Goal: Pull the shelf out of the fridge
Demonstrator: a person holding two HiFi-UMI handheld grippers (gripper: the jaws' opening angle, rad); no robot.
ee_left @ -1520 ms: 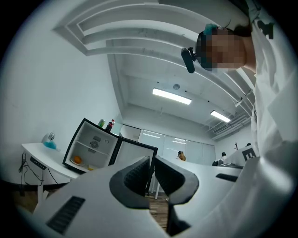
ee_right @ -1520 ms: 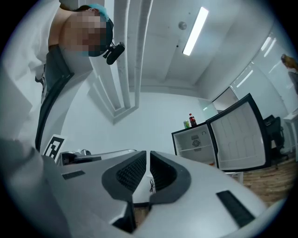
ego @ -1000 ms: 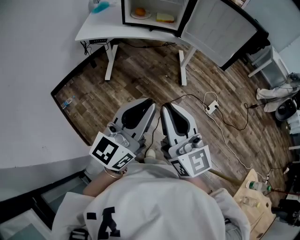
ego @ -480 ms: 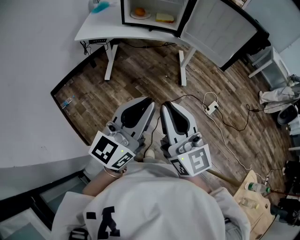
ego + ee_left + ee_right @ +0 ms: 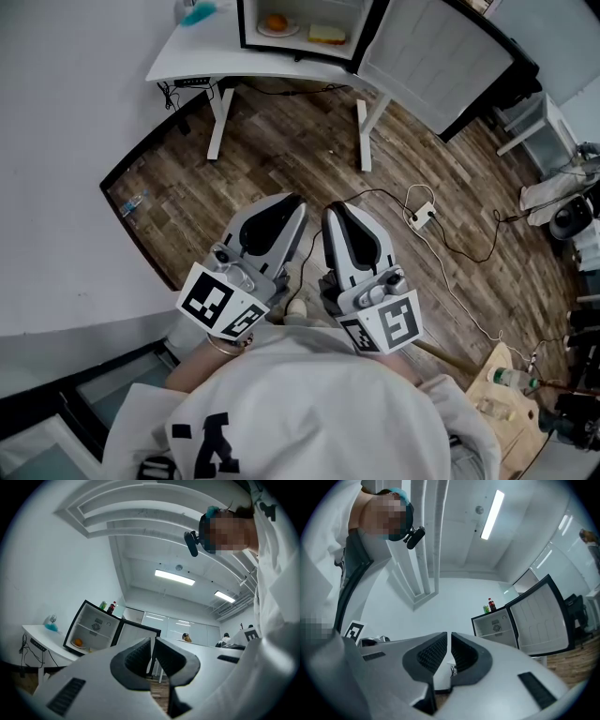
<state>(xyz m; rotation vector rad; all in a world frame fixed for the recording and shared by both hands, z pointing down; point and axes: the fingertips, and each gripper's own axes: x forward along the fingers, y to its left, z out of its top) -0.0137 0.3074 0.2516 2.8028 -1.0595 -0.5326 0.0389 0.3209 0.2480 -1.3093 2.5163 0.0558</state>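
Left gripper (image 5: 292, 201), right gripper (image 5: 335, 208) shut, orange (image 5: 276, 22) in fridge (image 5: 240, 24)

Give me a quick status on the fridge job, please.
Left gripper and right gripper shut, empty. Fridge open across the room, shelf in place. Cable on floor between.

Wood-plank floor (image 5: 281, 150), smooth white table (image 5: 187, 61), fridge (image 5: 427, 56) with smooth white lining
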